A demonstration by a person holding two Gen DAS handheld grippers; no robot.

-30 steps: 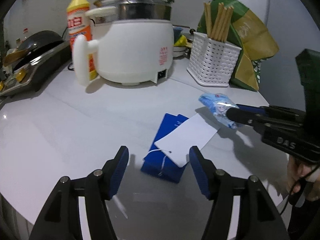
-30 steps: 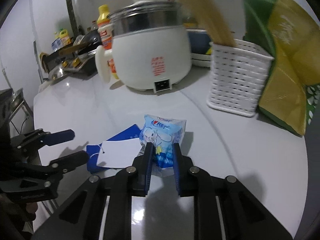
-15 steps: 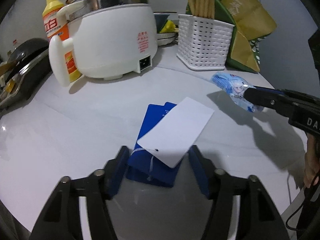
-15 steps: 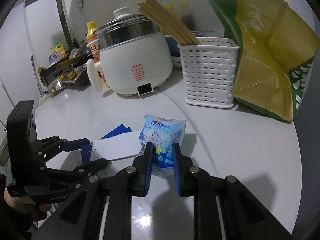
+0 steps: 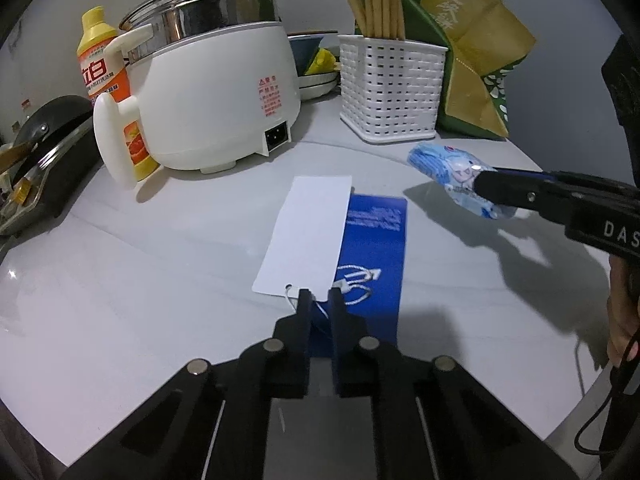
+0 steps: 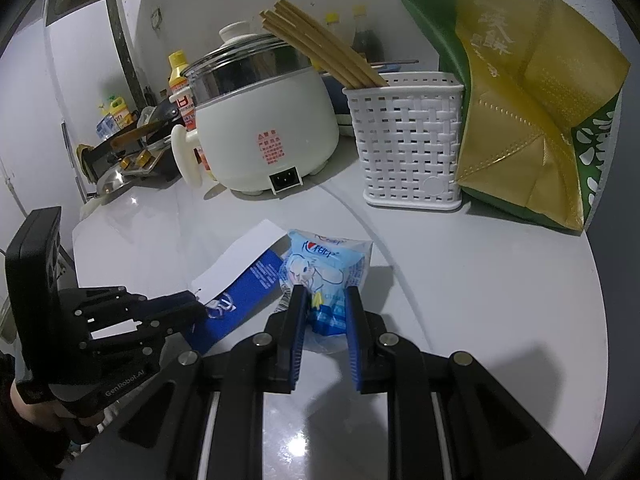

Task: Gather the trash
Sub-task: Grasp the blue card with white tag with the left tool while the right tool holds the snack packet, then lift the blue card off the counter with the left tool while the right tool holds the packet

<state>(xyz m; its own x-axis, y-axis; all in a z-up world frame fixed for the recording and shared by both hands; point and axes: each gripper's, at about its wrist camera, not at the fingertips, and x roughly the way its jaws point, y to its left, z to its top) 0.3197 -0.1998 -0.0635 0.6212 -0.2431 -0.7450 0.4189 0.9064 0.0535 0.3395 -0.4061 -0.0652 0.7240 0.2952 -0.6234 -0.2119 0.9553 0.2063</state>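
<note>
A blue card (image 5: 372, 248) with a white paper tag (image 5: 308, 232) tied to it by string lies on the white counter (image 5: 140, 280). My left gripper (image 5: 319, 298) is closing tight on the near end of that card, with the string knot between its fingers. In the right wrist view the same card (image 6: 248, 284) and tag (image 6: 240, 256) lie left of centre, with the left gripper (image 6: 192, 304) at their end. My right gripper (image 6: 324, 300) is shut on a light blue snack packet (image 6: 320, 264), held just above the counter. It also shows as the packet (image 5: 444, 164) at the right.
A white electric cooker (image 5: 216, 92) with a glass lid, a yellow bottle (image 5: 100, 64), a white basket of chopsticks (image 5: 392, 88) and a green and gold bag (image 5: 472, 60) line the back. A dark pan (image 5: 48, 140) sits far left. A hand (image 5: 620, 320) holds the right gripper.
The left jaws have gone from wide open to shut on the near end of the blue card. The card and tag have swung to point away from me. The right gripper still holds the packet.
</note>
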